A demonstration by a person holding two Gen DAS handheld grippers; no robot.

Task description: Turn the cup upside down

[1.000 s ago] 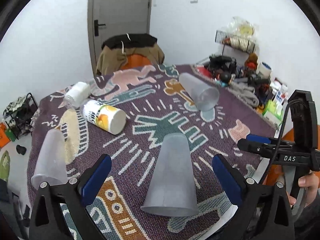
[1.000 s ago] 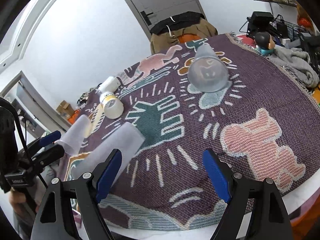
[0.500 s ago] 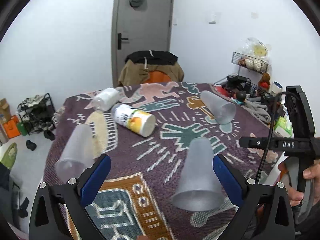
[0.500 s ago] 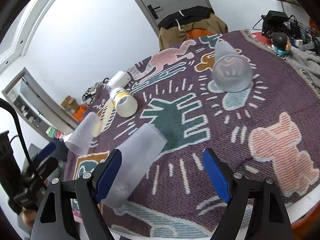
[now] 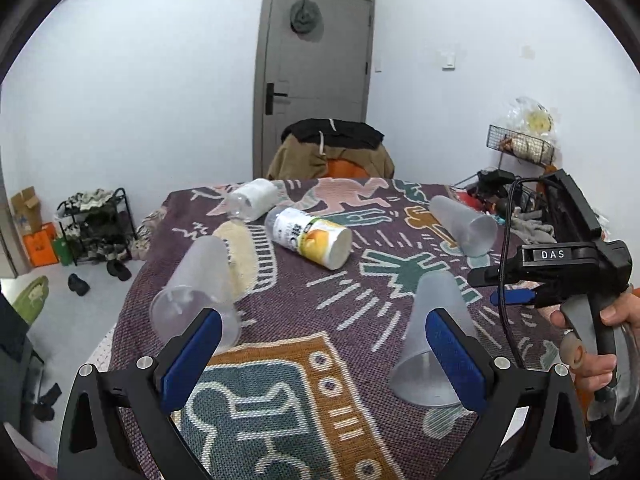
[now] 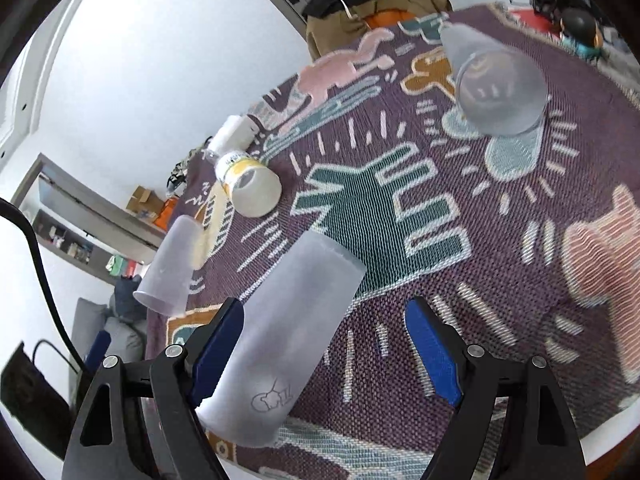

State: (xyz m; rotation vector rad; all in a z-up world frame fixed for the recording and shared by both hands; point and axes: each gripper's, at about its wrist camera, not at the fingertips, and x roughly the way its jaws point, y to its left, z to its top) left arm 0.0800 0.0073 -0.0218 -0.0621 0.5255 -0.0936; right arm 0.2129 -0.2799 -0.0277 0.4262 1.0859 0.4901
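Note:
Three frosted plastic cups are on the patterned tablecloth. One (image 5: pixel 434 332) stands upside down near the front edge, partly behind my left gripper's right finger; in the right wrist view (image 6: pixel 288 336) it sits between the open jaws, near the left finger. A second cup (image 5: pixel 200 284) stands upside down at the left edge, also in the right wrist view (image 6: pixel 172 264). A third cup (image 5: pixel 466 224) lies on its side at the far right, mouth toward me (image 6: pixel 496 84). My left gripper (image 5: pixel 316 360) is open and empty. My right gripper (image 6: pixel 324 356) is open, also seen held at the right (image 5: pixel 516 296).
A yellow-labelled can (image 5: pixel 310 236) and a clear bottle with a white label (image 5: pixel 252 200) lie on their sides mid-table. A chair draped with clothes (image 5: pixel 332 152) stands behind the table. Clutter (image 5: pixel 504 188) sits at the far right. The tablecloth (image 5: pixel 304 320) covers the table.
My left gripper has pulled back and tilted up, so the upside-down cup now sits to its right. My right gripper has moved left and closer, so that cup is now between its fingers.

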